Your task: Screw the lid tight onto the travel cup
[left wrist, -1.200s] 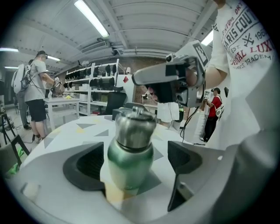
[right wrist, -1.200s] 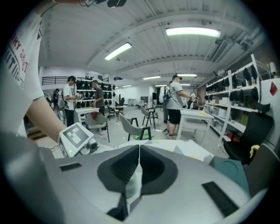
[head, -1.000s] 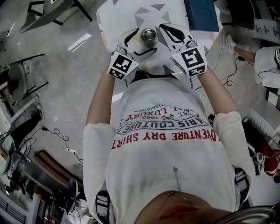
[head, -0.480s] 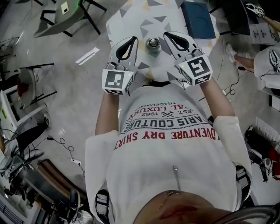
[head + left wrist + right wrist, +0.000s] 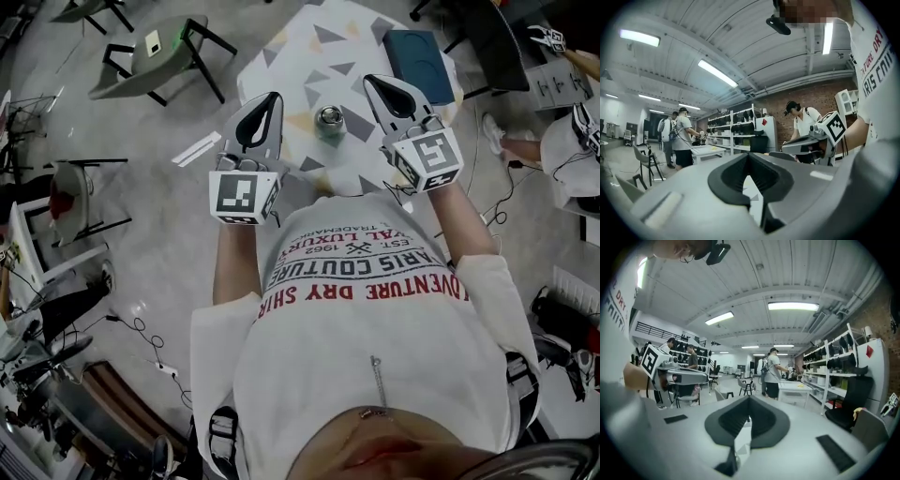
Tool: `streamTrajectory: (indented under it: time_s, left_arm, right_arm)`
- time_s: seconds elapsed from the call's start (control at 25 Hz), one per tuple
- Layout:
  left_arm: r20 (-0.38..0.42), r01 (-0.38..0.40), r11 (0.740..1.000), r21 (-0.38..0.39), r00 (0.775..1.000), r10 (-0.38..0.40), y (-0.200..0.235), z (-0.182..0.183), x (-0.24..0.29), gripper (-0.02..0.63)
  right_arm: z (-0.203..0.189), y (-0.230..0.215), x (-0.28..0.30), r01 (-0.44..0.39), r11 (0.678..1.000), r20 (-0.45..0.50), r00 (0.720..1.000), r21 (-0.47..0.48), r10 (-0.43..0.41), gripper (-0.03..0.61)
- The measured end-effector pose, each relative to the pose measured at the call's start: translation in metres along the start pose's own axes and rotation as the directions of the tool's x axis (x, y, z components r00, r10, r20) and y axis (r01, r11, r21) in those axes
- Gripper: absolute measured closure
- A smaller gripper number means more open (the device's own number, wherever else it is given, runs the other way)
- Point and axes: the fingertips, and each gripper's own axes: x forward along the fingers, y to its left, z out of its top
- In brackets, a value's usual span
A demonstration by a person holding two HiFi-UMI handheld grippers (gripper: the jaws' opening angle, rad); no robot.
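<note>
Jaws of the left gripper (image 5: 272,97), just closed, and of the right gripper (image 5: 372,82) meet on nothing, while the travel cup (image 5: 328,119), seemingly capped, stands on the counter (image 5: 309,56) below and between them; any final tightening probably needs one gripper bracing its body.

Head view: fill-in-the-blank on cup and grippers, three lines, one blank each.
The travel cup stands on a table patterned with ____.
The left gripper and right gripper both have their jaws ____.
Neither gripper touches the cup; in the head view it stands ____ them.
Missing words: triangles; shut; between.
</note>
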Motion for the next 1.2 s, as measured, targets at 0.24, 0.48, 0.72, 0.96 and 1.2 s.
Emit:
streamTrajectory:
  time_s: [0.24, 0.48, 0.72, 0.96, 1.2]
  left_arm:
    - [0.018, -0.022, 1.000, -0.015, 1.000, 0.023, 0.007, 0.007, -0.002, 0.603]
    - [0.000, -0.043, 0.999, -0.012, 0.999, 0.043, 0.013, 0.002, -0.001, 0.603]
    - [0.003, -0.059, 0.997, -0.042, 0.998, 0.059, 0.012, 0.002, 0.000, 0.603]
    - [0.004, -0.056, 0.997, -0.048, 0.998, 0.056, 0.008, 0.003, 0.001, 0.601]
    - [-0.017, -0.058, 0.998, -0.005, 0.998, 0.058, 0.004, 0.001, 0.004, 0.601]
  right_arm:
    - [0.002, -0.006, 0.000, 0.017, 1.000, 0.000, 1.000, 0.020, -0.017, 0.568]
    - [-0.002, 0.000, 0.000, 0.006, 1.000, -0.014, 1.000, 0.013, -0.006, 0.569]
    - [-0.005, 0.006, 0.000, -0.004, 1.000, -0.009, 1.000, 0.012, 0.004, 0.569]
    - [-0.006, 0.009, 0.001, -0.014, 1.000, -0.009, 1.000, 0.009, 0.014, 0.569]
    - [-0.010, 0.013, 0.000, -0.020, 1.000, -0.018, 1.000, 0.002, 0.020, 0.569]
